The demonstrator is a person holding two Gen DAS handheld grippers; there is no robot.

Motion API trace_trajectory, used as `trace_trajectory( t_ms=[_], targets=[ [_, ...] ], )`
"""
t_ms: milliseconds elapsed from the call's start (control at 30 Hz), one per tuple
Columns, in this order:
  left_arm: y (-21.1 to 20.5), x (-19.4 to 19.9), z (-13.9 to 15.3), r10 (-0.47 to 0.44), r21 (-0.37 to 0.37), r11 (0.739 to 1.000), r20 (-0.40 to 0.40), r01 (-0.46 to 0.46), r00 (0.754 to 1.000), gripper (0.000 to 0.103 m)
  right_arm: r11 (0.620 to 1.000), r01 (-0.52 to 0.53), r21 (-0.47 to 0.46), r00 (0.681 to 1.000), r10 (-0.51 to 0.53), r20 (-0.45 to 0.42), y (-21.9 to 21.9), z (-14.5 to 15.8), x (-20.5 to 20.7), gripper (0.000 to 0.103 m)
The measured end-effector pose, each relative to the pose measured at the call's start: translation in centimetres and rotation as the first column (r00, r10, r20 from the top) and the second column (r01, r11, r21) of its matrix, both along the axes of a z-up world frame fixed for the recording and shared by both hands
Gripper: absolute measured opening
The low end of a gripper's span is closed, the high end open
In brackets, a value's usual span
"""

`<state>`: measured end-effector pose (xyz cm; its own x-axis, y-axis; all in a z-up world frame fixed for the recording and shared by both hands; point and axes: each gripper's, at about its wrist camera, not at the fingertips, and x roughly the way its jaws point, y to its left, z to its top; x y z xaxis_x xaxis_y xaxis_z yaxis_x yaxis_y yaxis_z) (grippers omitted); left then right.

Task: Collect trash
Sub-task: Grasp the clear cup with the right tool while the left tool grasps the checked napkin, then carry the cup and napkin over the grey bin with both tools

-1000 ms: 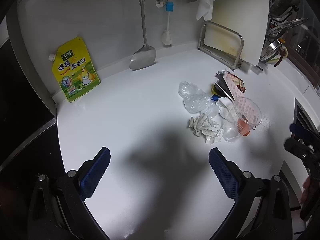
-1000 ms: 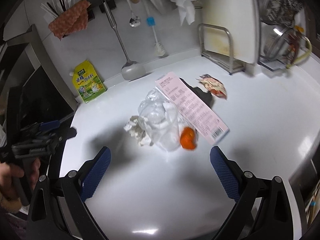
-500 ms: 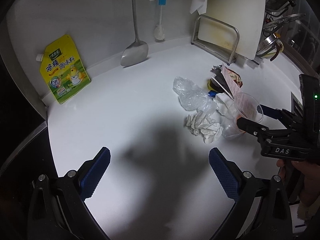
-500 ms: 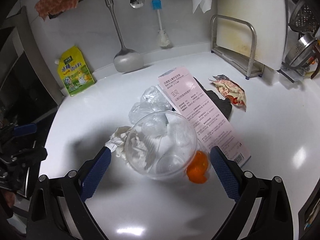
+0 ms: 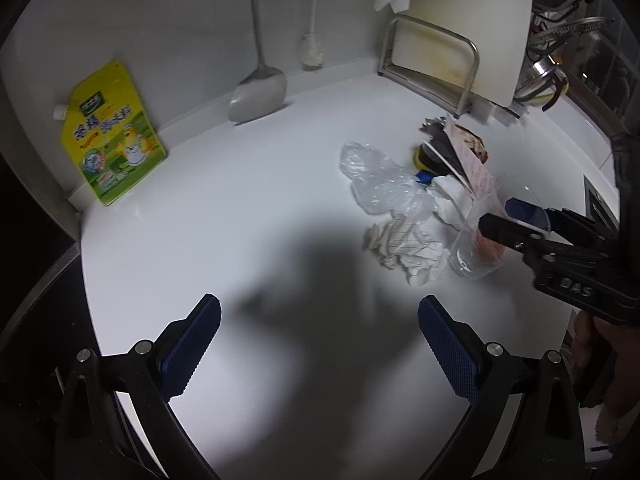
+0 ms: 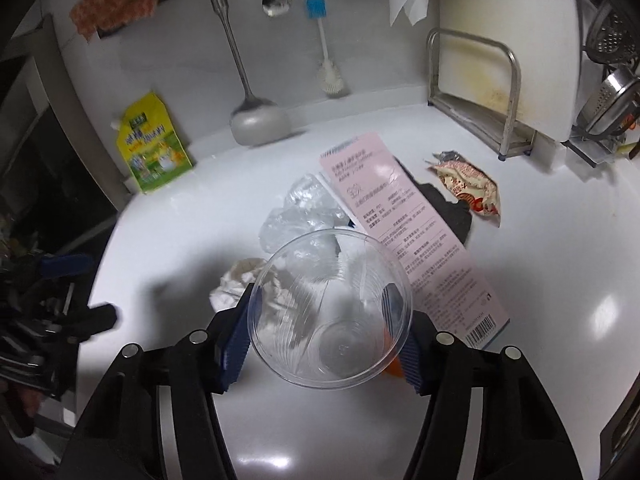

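A pile of trash lies on the white counter (image 5: 240, 216): a clear plastic cup (image 6: 332, 312), a crumpled paper tissue (image 5: 404, 248), a crumpled clear plastic bag (image 5: 376, 184), a pink paper slip (image 6: 408, 240), a snack wrapper (image 6: 472, 184) and an orange scrap (image 6: 394, 366). My right gripper (image 6: 324, 332) has its blue pads on both sides of the upright cup, shut on it; it also shows in the left wrist view (image 5: 516, 220). My left gripper (image 5: 320, 352) is open and empty, over the counter's near part, short of the tissue.
A yellow seasoning pouch (image 5: 112, 136) leans on the back wall at the left. A metal spatula (image 5: 258, 88) and a brush (image 5: 312, 40) hang there. A cutting board in a steel rack (image 5: 436, 60) stands at the back right, with strainers (image 6: 612, 96) beyond.
My right gripper moved forward to the cup and closed its pads on it. My left gripper drifted slightly closer to the pile and stayed open.
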<state>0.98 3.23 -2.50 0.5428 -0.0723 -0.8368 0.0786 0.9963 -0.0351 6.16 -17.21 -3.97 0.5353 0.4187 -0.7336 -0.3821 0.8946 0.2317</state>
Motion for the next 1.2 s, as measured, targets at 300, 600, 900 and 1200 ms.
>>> trace_trajectory(
  t_ms=[300,600,900,1200],
  targets=[
    [-5.3,3.3,-2.2,-0.087,-0.027,0.996,-0.011,0.087,0.996,0.097,0.997,0.042,0.059,0.999,-0.044,0.026,-5.0,4.5,-5.3,0.060],
    [-7.3,7.6,-5.8,-0.108,-0.040,0.994,-0.070,0.105,0.992,0.084,0.997,0.071,0.031,0.997,-0.071,0.003,-8.8,5.7,-10.1,0.060],
    [-7.0,7.3,-6.1,-0.117,-0.087,0.990,-0.121,0.107,0.986,0.032,0.995,0.091,0.040,0.996,-0.091,0.003,-11.2,5.9,-11.8,0.061],
    [-6.1,2.9,-2.2,-0.084,-0.119,0.990,-0.059,0.077,0.995,0.029,0.995,0.046,0.083,0.999,-0.046,0.003,-11.1,5.7,-12.8,0.061]
  ],
)
